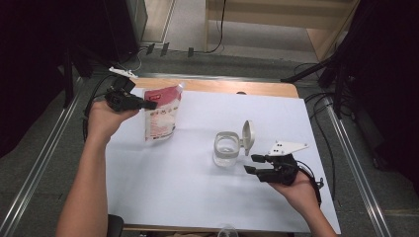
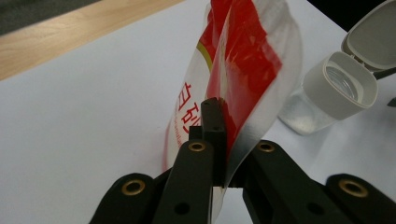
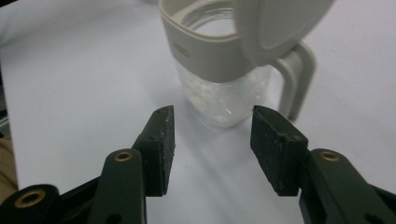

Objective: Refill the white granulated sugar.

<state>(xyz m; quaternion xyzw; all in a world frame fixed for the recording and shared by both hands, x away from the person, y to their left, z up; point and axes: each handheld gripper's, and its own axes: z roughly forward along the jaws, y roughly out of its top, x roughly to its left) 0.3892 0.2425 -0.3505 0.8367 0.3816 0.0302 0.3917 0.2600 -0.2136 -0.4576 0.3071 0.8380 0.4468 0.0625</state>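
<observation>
Red-and-white pouch [image 1: 160,114] hangs pinched in left gripper [image 1: 148,104]; right gripper [image 1: 253,163] gapes level beside jar [image 1: 227,149].

the pouch [image 1: 160,114] stands on the sheet [image 1: 188,187] at the table's [image 1: 222,87] far left — the jar [image 1: 227,149] sits well apart to its right, lid [image 1: 247,134] hinged up on the jar's right.

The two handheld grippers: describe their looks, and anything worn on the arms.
Both the left gripper and the right gripper are black, with two flat-padded jaws on linkage arms pinned by brass-coloured rivets. The right one carries a pale grey three-cornered plate on top. Black cables trail from each. The forearms are bare, with no sleeves or gloves in view.
</observation>
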